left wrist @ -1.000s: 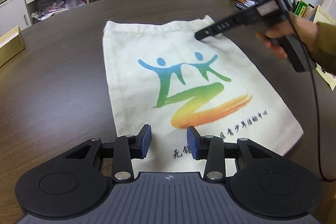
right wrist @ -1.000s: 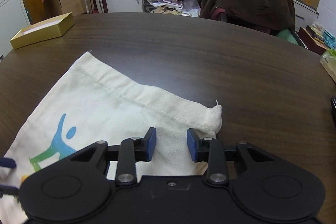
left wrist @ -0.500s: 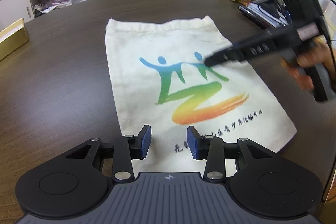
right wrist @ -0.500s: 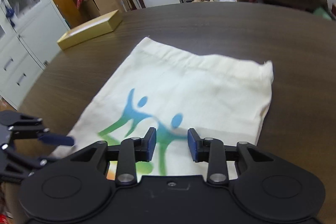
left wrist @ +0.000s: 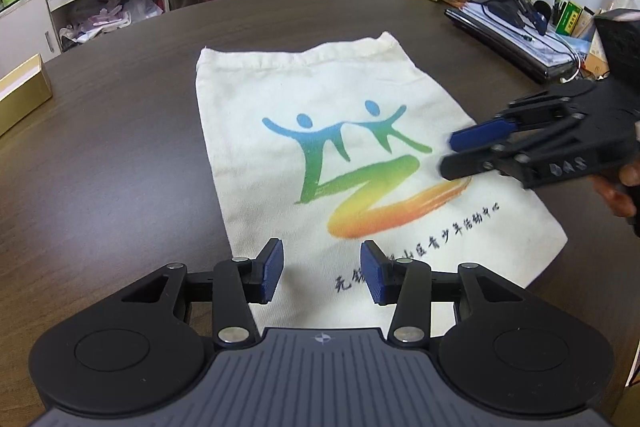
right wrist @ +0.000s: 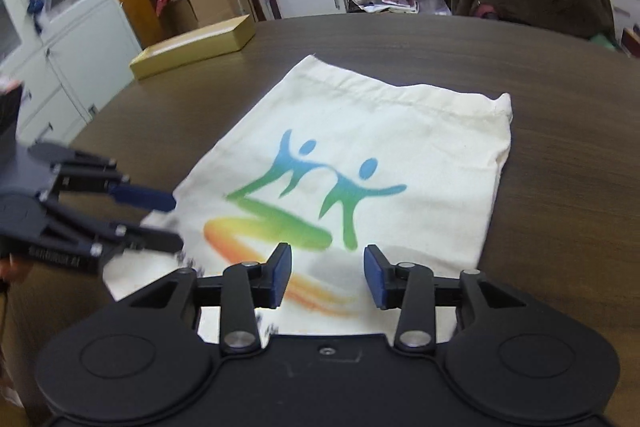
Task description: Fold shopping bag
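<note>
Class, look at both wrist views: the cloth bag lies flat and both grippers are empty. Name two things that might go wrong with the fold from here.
1. The cream canvas shopping bag lies flat on the smooth dark wooden table; open pads may slide over it, not pinch.
2. The left gripper and right gripper sit close together; they may collide.

We saw the cream cloth bag [left wrist: 352,131] lying flat and unfolded at mid-frame, its colourful printed figures facing up.

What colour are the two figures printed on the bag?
Blue fading to green, clearest in the left wrist view.
</note>
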Motion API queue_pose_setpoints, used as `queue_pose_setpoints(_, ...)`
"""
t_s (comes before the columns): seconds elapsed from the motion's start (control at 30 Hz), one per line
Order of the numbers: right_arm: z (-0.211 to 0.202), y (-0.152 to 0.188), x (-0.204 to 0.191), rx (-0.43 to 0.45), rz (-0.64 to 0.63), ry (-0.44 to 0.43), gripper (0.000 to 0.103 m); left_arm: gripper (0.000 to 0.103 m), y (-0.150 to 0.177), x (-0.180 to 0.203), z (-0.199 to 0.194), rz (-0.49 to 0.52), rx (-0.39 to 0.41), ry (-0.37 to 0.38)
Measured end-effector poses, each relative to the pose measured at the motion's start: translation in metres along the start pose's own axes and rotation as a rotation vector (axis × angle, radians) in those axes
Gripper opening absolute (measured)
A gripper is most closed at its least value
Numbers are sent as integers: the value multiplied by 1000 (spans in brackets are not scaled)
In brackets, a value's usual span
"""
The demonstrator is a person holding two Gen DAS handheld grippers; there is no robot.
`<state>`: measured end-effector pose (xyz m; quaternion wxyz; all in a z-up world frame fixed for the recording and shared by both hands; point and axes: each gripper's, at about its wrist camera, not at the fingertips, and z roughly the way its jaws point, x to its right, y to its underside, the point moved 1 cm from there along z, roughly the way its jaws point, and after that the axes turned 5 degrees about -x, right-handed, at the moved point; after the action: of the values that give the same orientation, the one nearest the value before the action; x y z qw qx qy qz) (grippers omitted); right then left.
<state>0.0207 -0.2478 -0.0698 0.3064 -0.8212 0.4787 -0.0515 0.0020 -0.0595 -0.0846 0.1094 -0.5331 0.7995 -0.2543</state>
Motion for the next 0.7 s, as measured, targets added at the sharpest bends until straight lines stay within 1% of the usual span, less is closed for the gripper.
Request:
queue_pose_setpoints(0.1, -11, 12, -11, -32, -81, 6, 37, 46, 6, -1, -2, 18, -9, 1)
queue_pose_setpoints(0.17, -19, 21, -16, -57, -142, -4, 37, 46, 11, -2, -5, 35, -16, 7)
queue_pose_setpoints(0.27, -28, 34, -23, -101, -197, -43, 37, 46, 19, -1, -9, 63, -31, 17)
queue_pose_setpoints(0.43, -35, 53, -44, -151, -324, -79, 37, 46, 27, 8, -13, 123, -46, 42)
queue_pose_setpoints(0.5, -33, 59, -53, -166, -372, -73, 37, 46, 28, 12, -14, 150, -54, 51)
queue_pose_setpoints(0.57, -32, 62, -58, -166, -417, -49, 37, 46, 29, 18, -16, 178, -59, 68)
queue_pose_setpoints(0.67, -32, 61, -61, -166, -444, -25, 36, 46, 31, 29, -19, 235, -66, 105)
queue_pose_setpoints(0.7, -32, 61, -62, -166, -450, -20, 31, 46, 32, 34, -19, 258, -67, 114)
